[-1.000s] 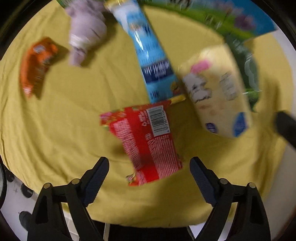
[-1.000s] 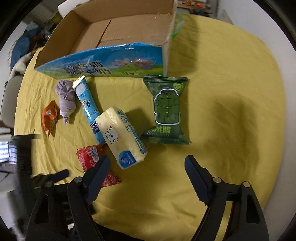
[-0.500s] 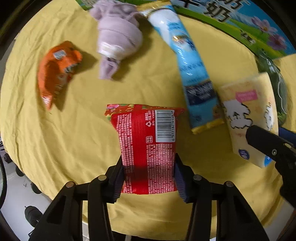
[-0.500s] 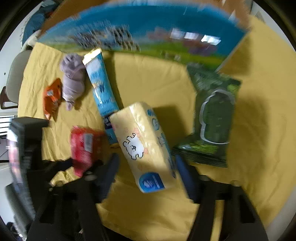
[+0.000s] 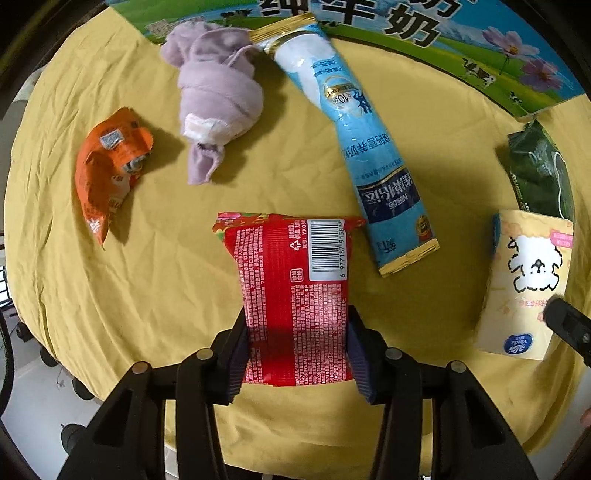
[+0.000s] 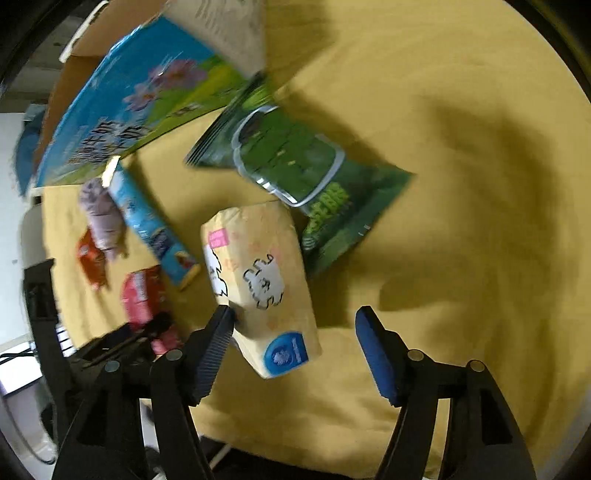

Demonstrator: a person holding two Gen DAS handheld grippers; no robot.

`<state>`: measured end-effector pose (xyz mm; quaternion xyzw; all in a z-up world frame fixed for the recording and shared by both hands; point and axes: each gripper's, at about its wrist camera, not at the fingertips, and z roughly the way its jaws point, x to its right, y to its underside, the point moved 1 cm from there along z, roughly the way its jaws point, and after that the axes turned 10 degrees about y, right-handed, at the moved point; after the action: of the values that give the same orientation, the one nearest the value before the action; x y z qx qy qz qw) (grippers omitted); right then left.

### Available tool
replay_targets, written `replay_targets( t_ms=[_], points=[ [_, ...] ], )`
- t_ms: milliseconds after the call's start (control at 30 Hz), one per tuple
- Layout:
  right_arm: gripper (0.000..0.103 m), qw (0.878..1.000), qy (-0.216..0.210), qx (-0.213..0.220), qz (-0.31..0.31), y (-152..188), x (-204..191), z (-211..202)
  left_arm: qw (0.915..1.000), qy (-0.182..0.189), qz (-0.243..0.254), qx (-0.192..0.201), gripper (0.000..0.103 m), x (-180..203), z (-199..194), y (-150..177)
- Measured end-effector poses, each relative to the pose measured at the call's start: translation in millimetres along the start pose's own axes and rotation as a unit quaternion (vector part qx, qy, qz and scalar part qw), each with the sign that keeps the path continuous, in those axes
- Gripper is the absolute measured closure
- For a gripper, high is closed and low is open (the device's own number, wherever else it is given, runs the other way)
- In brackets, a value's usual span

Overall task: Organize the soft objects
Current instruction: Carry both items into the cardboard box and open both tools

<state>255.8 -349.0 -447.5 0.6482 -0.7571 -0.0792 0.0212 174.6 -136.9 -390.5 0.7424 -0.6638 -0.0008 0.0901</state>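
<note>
L gripper (image 5: pixel 297 345), near edge at 6 o'clock in the left wrist view: both pads pressed on the sides of the red snack packet (image 5: pixel 291 288), barcode side up, pkt clamped btwn them over the yellow cloth (image 5: pixel 155 277). Past it at 1 o'clock, the blue stick sachet (image 5: pixel 364 147) lies diagonal, lower end just beside the red pkt's top corner. At 10 o'clock the orange wrapper (image 5: pixel 107 173), crumpled; at 11 o'clock the rolled lilac sock (image 5: pixel 216 107), upper end touching the sachet's gold top edge. Far edge, 12 to 1 o'clock: printed wall of the cardboard box (image 5: pixel 424 33).

R gripper (image 6: pixel 295 341): jaws apart, straddling the near end of the yellow tissue pack (image 6: pixel 258 273); left pad touches the pack's side, right pad well clear. View is motion-blurred. Beyond, at 12 to 1 o'clock, the green pouch (image 6: pixel 295 166), one corner just beside the tissue pack's far end. Box sits farthest, at 11 o'clock.
</note>
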Motion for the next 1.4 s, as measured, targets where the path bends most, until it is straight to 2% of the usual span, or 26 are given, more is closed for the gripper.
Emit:
replay_targets(
  t_ms=[100, 233, 367, 500, 567, 667, 833, 1033, 1300, 1400],
  points=[
    [0.029, 0.999, 0.021, 0.028, -0.014, 2.9, -9.4, -15.4, 1.0, -0.001, 0.007, 0.002, 0.059, 7.5, -3.0, -5.7],
    [0.028, 0.997, 0.053, 0.033, -0.04, -4.6, -33.7, -17.7, 0.9998, -0.005, 0.018, 0.005, 0.059, 1.1, -11.0, -9.8],
    [0.028, 0.989, 0.116, 0.045, -0.076, -8.7, -66.3, -7.2, 0.9994, -0.02, 0.025, 0.012, 0.059, -7.8, -17.2, -16.0],
    [0.028, 0.98, 0.171, 0.039, -0.094, -2.0, -79.2, 13.0, 0.9994, -0.012, 0.031, 0.0, 0.057, -13.0, -12.5, -23.3],
    [0.037, 0.979, 0.18, 0.035, -0.087, 3.0, -76.1, 18.0, 0.9992, -0.012, 0.039, -0.001, 0.057, -7.6, -10.3, -22.9],
    [0.038, 0.984, 0.162, 0.028, -0.063, 8.9, -70.0, 17.3, 0.9988, -0.007, 0.048, 0.002, 0.058, -3.6, -10.7, -24.5],
    [0.038, 0.994, 0.11, 0.013, -0.022, 22.8, -58.9, 7.7, 0.9978, 0.004, 0.066, 0.01, 0.06, -3.9, -16.0, -20.6],
    [0.038, 0.997, 0.07, 0.022, -0.003, 46.1, -50.4, -25.3, 0.9947, 0.019, 0.095, 0.036, 0.06, 1.4, -51.5, -8.5],
    [0.038, 0.997, 0.028, 0.068, 0.002, 67.9, -23.6, -109.6, 0.9846, 0.048, 0.133, 0.103, 0.06, 14.6, -132.1, 5.3],
    [0.038, 0.996, 0.018, 0.087, -0.003, 58.7, -18.8, -149.0, 0.9798, 0.065, 0.142, 0.125, 0.06, 19.8, -162.0, 2.2]
  ],
)
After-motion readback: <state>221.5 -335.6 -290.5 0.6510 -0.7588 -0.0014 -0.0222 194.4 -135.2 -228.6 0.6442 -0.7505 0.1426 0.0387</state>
